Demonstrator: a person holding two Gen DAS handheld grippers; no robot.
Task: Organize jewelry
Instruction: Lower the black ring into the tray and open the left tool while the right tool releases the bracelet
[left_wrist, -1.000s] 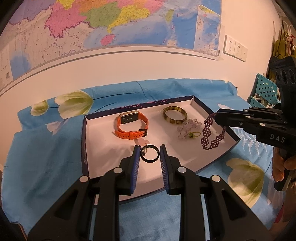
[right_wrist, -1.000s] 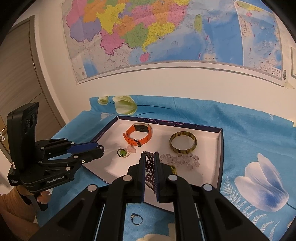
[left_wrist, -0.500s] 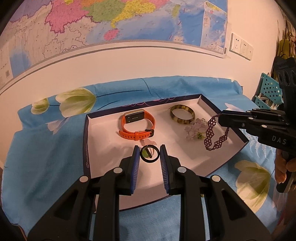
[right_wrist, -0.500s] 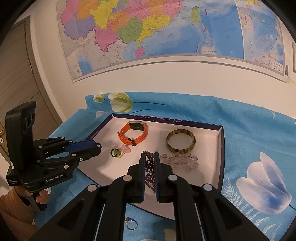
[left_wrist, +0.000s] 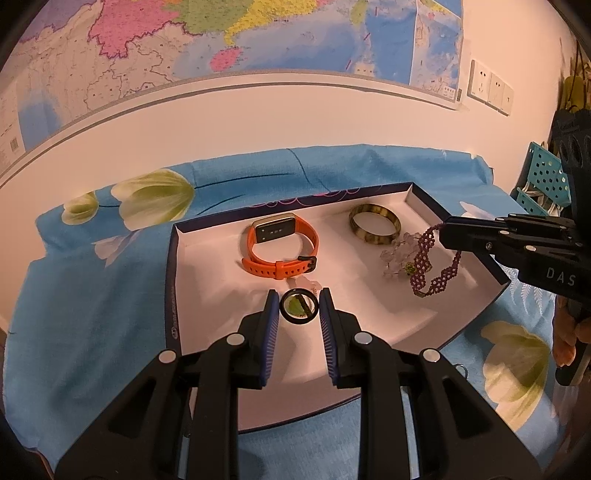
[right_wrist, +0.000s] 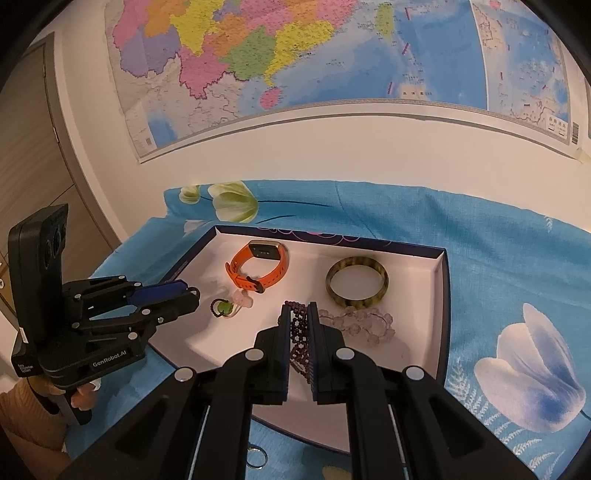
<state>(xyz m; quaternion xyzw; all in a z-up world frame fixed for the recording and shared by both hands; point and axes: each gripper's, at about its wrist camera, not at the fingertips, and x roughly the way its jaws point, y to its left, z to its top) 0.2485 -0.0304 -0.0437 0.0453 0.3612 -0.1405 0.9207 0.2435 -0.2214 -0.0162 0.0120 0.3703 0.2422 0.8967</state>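
Tray (left_wrist: 177, 280): bare floor left of my orange watch (left_wrist: 280, 247); bangle (left_wrist: 375, 223) and clear beads (left_wrist: 397, 254) crowd the right.

Both grippers' fingers (left_wrist: 271, 325) clamped (level).

Looked like a room in a home, not a lab. A big coloured wall map (right_wrist: 295, 55) hung above a surface draped in a blue floral bedsheet (right_wrist: 498, 277). Right of the map sat wall sockets (left_wrist: 489, 88); left of it, a wooden door (right_wrist: 29, 147). Below the sockets stood a teal perforated basket (left_wrist: 546, 177).
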